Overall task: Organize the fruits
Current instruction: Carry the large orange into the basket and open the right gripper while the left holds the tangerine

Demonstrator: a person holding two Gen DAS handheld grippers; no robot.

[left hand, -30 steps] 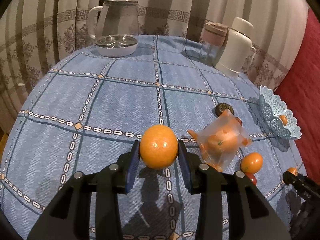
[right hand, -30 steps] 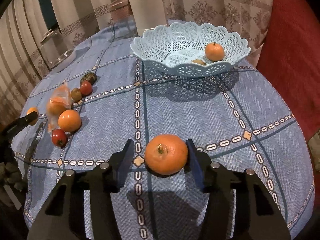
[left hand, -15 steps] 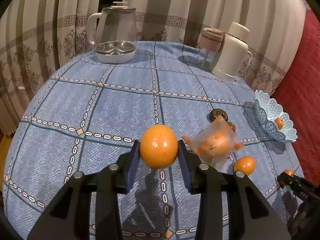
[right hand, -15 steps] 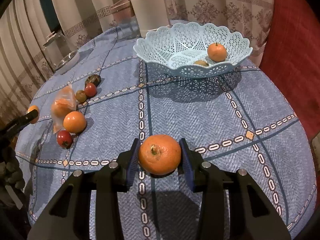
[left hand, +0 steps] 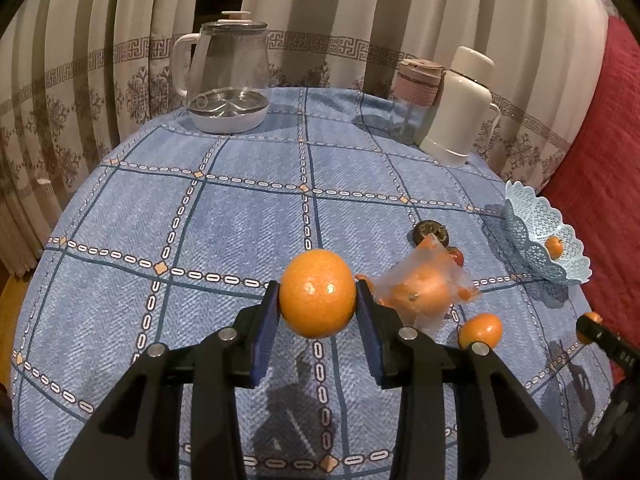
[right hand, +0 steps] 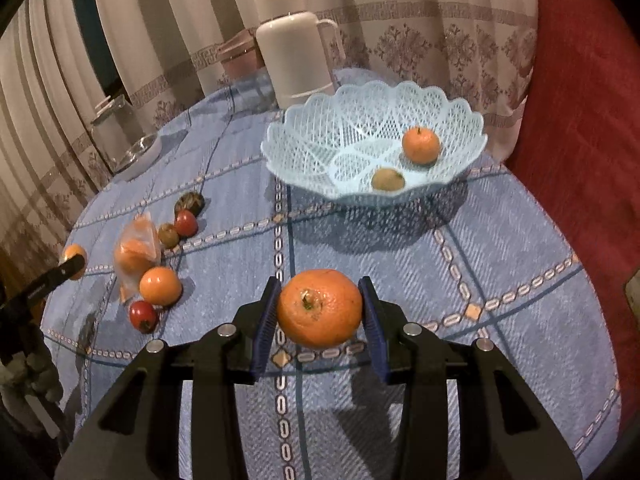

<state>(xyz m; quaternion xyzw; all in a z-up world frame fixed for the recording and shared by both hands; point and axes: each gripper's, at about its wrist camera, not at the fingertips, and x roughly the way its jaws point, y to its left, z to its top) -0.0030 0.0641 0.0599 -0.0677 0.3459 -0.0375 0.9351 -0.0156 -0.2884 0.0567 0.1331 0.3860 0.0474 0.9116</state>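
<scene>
Both grippers clenched: left gripper point(left hand: 318, 312) on smooth orange point(left hand: 317, 293); right gripper point(right hand: 319, 320) on stemmed orange point(right hand: 319, 307); carry yours level to lattice basket point(right hand: 316, 132) at 12 o'clock.

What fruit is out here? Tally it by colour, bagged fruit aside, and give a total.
Orange: 4 (held orange in left hand-held gripper, another in right hand-held gripper, basket orange, loose orange)
Red: 2 (red fruits)
Yellow-brown: 2 (yellow-brown fruits)
Dark: 1 (dark fruit)
Total: 9; the orange fruit in the bag cannot be counted.
</scene>
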